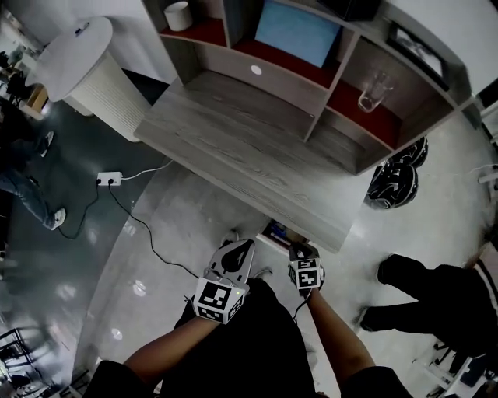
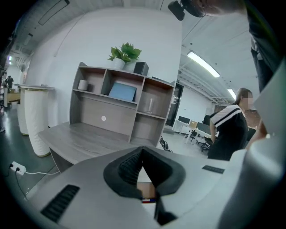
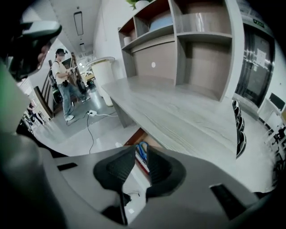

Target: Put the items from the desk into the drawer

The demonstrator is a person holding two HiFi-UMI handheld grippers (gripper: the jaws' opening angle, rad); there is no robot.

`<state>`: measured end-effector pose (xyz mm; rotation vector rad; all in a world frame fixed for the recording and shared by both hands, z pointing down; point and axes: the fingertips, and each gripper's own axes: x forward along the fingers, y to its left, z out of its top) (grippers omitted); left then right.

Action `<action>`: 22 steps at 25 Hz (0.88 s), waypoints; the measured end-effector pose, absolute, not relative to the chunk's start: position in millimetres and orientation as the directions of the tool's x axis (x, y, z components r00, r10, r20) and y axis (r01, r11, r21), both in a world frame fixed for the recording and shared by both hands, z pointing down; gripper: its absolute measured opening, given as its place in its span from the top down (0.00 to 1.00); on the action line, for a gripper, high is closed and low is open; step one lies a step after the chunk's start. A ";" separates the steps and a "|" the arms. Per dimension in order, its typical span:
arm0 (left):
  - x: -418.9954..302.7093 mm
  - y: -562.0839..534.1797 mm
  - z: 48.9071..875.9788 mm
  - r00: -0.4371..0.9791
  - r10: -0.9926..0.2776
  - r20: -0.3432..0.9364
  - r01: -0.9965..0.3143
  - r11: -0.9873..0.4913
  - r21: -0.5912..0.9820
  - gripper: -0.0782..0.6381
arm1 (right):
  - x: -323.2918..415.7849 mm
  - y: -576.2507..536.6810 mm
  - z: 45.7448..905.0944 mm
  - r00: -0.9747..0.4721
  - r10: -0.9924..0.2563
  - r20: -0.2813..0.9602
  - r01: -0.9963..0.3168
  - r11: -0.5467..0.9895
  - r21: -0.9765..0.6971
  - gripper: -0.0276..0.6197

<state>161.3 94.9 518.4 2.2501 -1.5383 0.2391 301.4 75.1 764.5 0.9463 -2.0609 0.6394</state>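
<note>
Apparently the desk (image 1: 233, 132) is bare, so the open drawer (image 1: 276, 231) wants an even push shut. Left gripper (image 2: 142, 154) is closed on nothing; right gripper (image 3: 141, 154) is slightly parted, empty

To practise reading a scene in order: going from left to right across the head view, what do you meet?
stand → power strip → cup → left gripper → right gripper → glass

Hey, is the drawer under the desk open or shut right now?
Open. The drawer juts out past the desk's front edge, and the right gripper view shows a blue-handled item lying inside it.
</note>
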 end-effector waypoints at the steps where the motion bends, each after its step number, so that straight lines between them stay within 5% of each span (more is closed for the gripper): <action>1: 161.5 94.0 516.5 0.384 -0.851 0.358 -0.920 -0.317 0.232 0.89 | 300.6 72.6 756.2 -0.438 -0.421 0.794 -0.801 0.583 -0.133 0.82; 22: 174.6 35.9 461.4 0.529 -0.810 0.254 -0.844 -0.470 0.259 0.89 | 271.6 20.4 509.0 -0.470 -0.755 0.458 -0.878 0.452 -0.157 0.93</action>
